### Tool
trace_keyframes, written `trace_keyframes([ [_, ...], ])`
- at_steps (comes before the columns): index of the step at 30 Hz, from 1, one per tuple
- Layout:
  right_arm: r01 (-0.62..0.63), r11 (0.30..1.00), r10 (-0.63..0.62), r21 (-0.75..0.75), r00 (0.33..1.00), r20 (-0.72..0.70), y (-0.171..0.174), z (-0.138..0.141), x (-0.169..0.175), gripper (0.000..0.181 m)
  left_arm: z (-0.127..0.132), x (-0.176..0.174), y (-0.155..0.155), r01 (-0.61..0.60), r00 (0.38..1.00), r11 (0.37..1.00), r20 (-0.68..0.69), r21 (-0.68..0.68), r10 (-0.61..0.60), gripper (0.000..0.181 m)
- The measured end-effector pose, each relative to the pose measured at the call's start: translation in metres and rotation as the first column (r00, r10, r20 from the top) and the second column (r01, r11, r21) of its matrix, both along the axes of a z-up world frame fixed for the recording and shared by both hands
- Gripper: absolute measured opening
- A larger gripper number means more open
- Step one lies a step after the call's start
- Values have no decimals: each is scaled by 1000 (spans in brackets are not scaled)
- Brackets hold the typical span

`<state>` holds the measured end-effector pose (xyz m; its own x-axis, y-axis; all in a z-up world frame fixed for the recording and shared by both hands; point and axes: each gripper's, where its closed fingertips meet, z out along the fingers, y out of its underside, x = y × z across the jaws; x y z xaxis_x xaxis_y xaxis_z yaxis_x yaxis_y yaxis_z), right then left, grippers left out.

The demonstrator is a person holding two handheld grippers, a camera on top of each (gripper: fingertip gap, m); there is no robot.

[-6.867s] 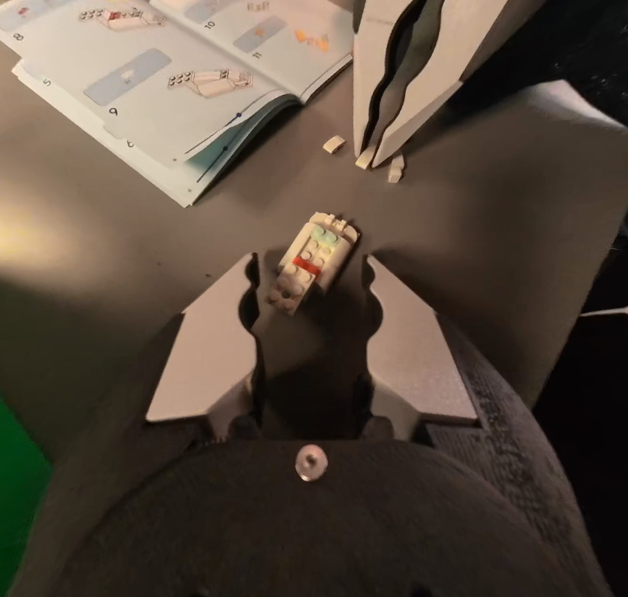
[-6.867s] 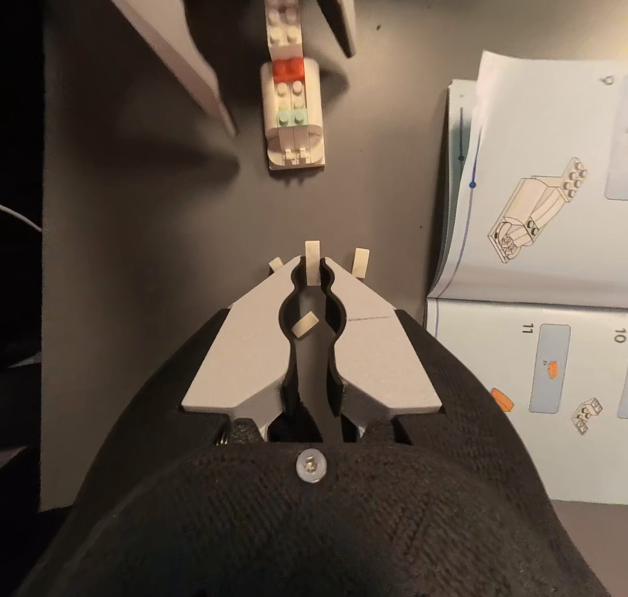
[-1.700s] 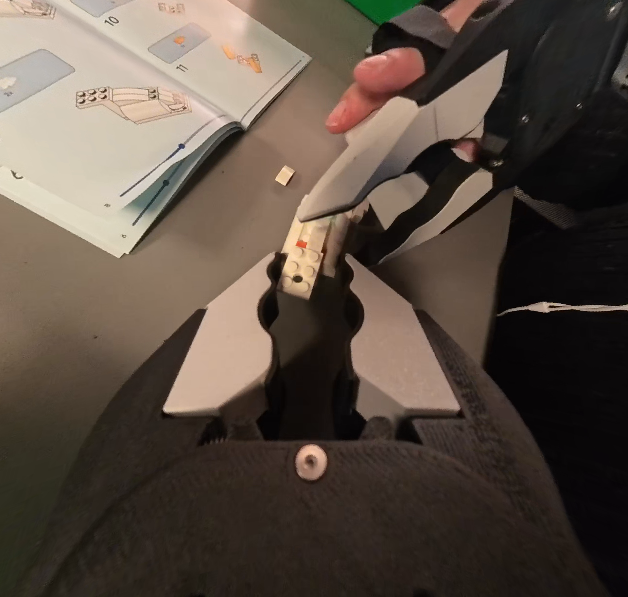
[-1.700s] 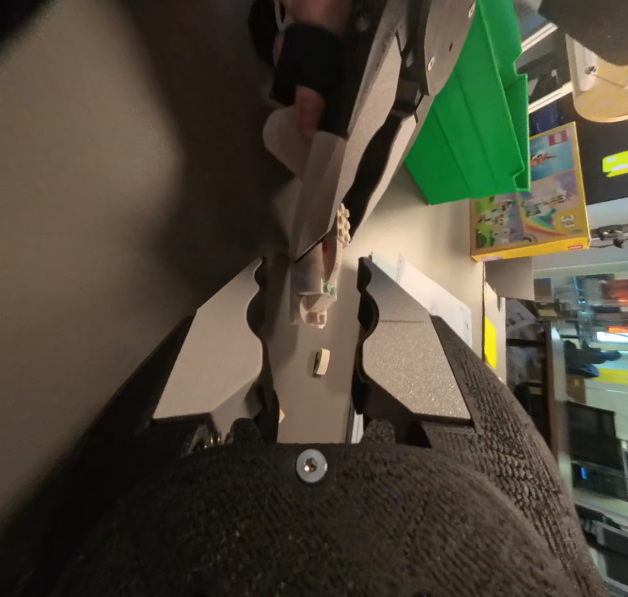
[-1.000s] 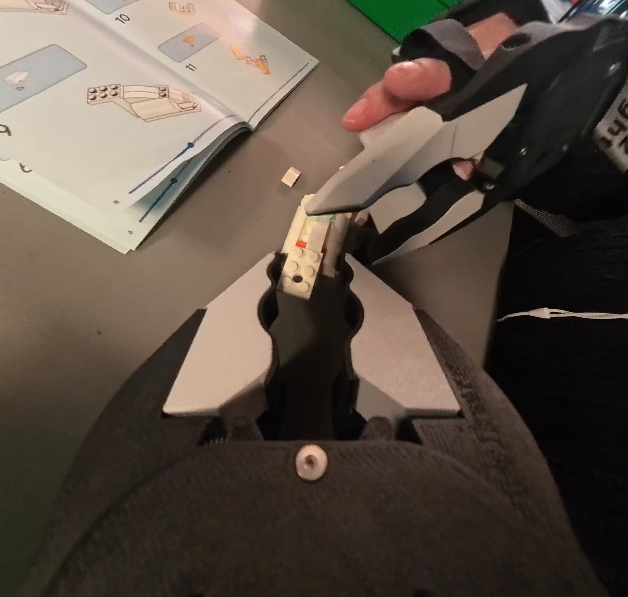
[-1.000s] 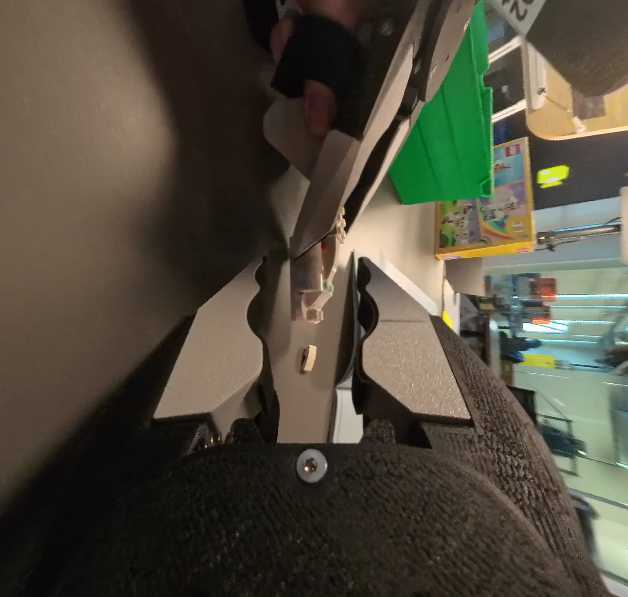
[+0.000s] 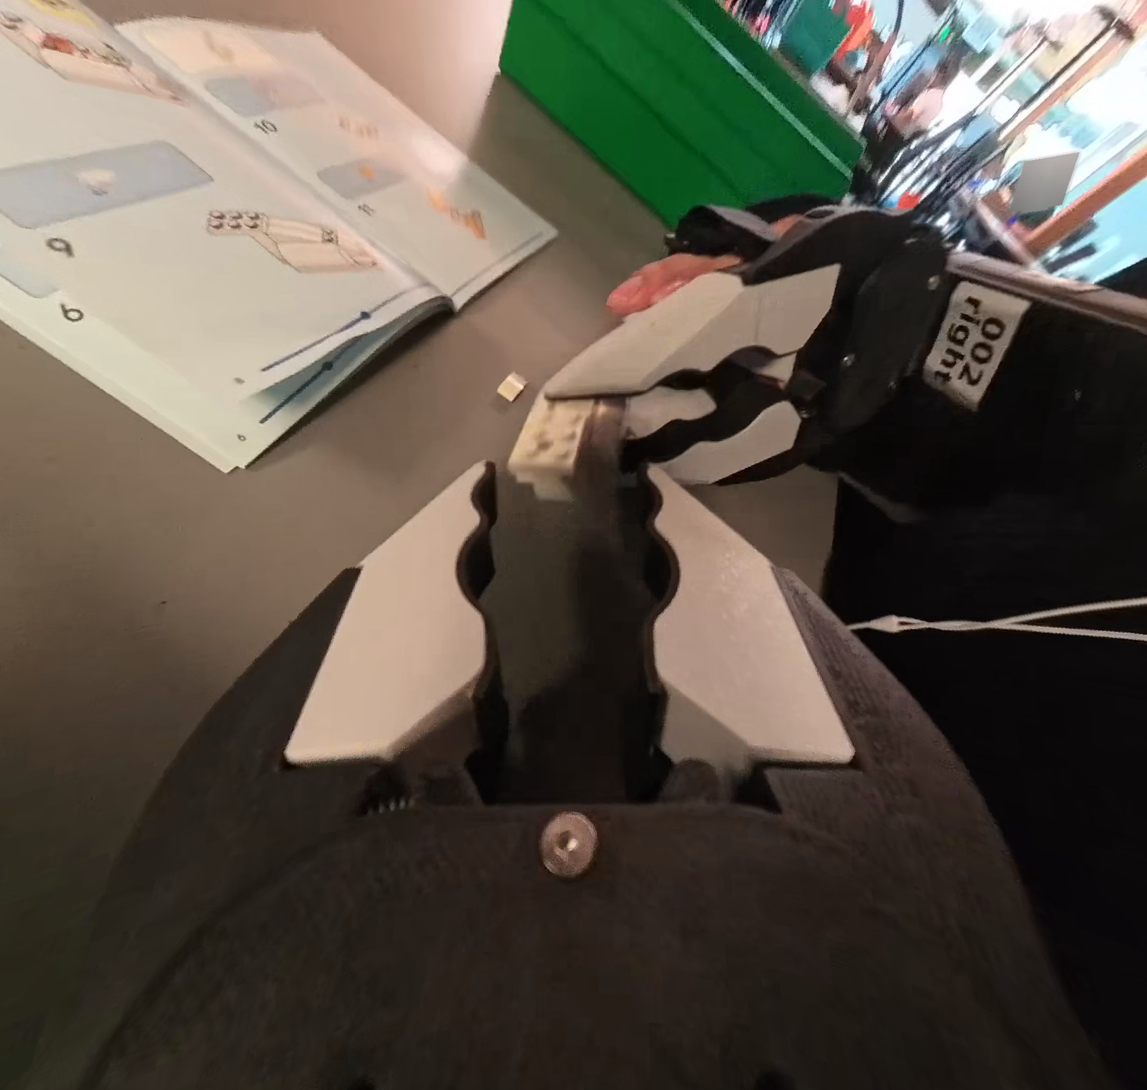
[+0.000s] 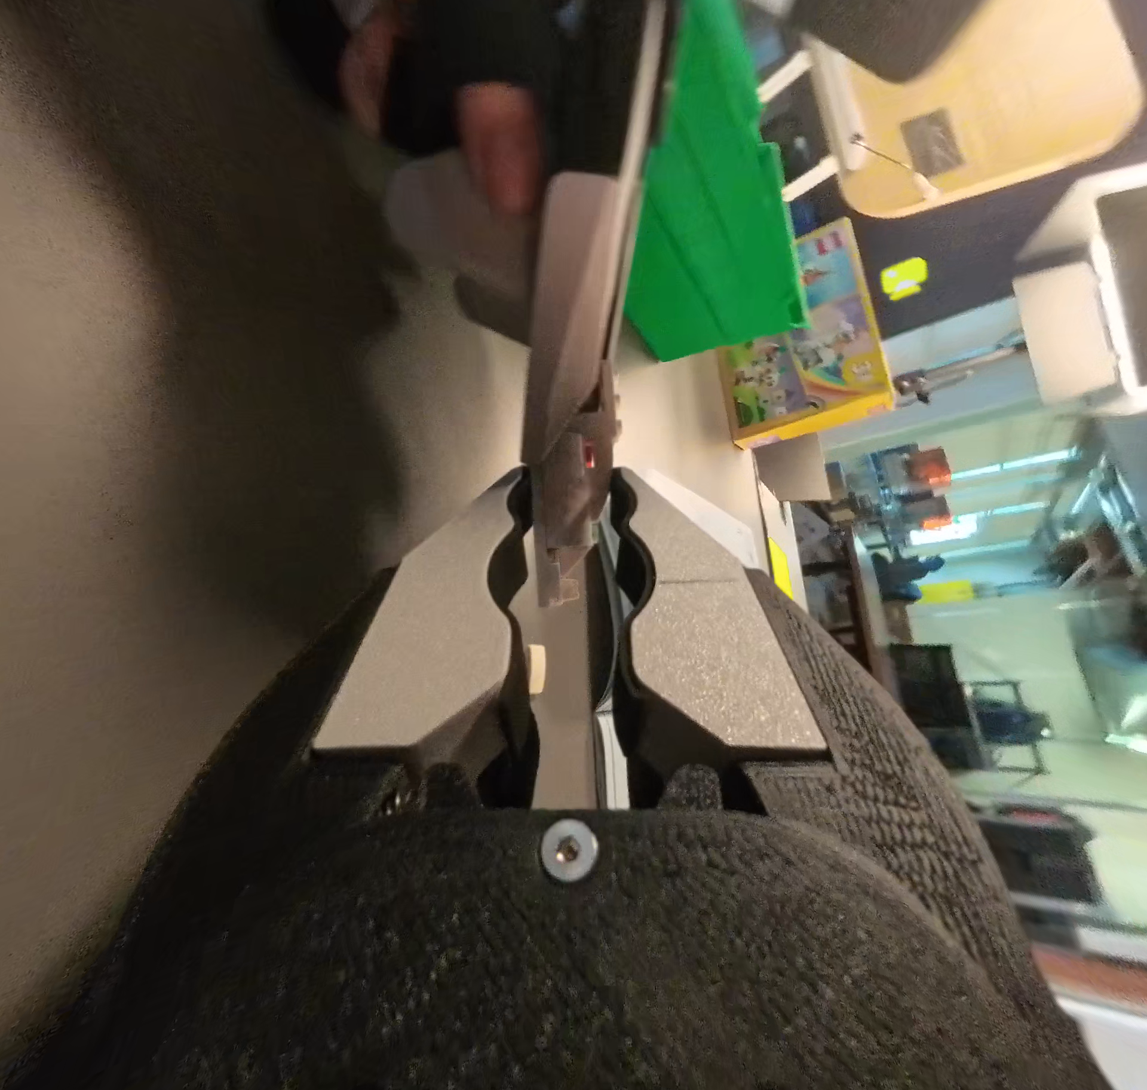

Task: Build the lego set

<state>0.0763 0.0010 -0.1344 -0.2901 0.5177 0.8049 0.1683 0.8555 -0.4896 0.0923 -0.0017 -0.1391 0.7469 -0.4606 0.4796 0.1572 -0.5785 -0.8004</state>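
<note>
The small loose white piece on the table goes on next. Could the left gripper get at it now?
Probably not yet. The loose piece lies uncovered, but the lego assembly sits at the left gripper's tips and the right gripper reaches in just beside the piece.

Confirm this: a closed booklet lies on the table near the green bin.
Not quite. The booklet is open, not closed: the left wrist view shows two pages spread flat. The rest holds: it lies on the table near the green bin.
</note>
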Motion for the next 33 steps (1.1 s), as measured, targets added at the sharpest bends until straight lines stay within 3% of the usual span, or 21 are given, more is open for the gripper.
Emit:
trace_keyframes([
  [1, 14, 999, -15, -38, 999, -28, 1, 6, -1, 24, 3, -1, 0, -12, 1000, 1000, 29, 10, 11, 43],
  [5, 39, 989, -53, -140, 994, -94, 3, 23, -4, 23, 21, -1, 1, -25, 988, 996, 151, 86, 12, 35],
  [11, 38, 984, -65, -175, 986, -154, 5, 36, -4, 23, 40, -10, 0, -90, 976, 975, 214, 202, 46, 31],
  [13, 33, 984, -62, -177, 986, -158, 5, 36, -4, 23, 45, -14, 0, -113, 974, 965, 219, 238, 60, 16],
  [19, 26, 983, -55, -181, 986, -155, 4, 34, -3, 23, 41, -10, 0, -89, 974, 973, 223, 213, 40, 18],
  [23, 33, 988, -56, -149, 986, -156, 4, 32, -3, 23, 39, -11, 0, -90, 978, 974, 202, 207, 48, 15],
  [33, 75, 993, -61, 93, 987, -149, 5, 26, -3, 23, 31, -10, 0, -84, 981, 983, 187, 161, 53, 15],
])
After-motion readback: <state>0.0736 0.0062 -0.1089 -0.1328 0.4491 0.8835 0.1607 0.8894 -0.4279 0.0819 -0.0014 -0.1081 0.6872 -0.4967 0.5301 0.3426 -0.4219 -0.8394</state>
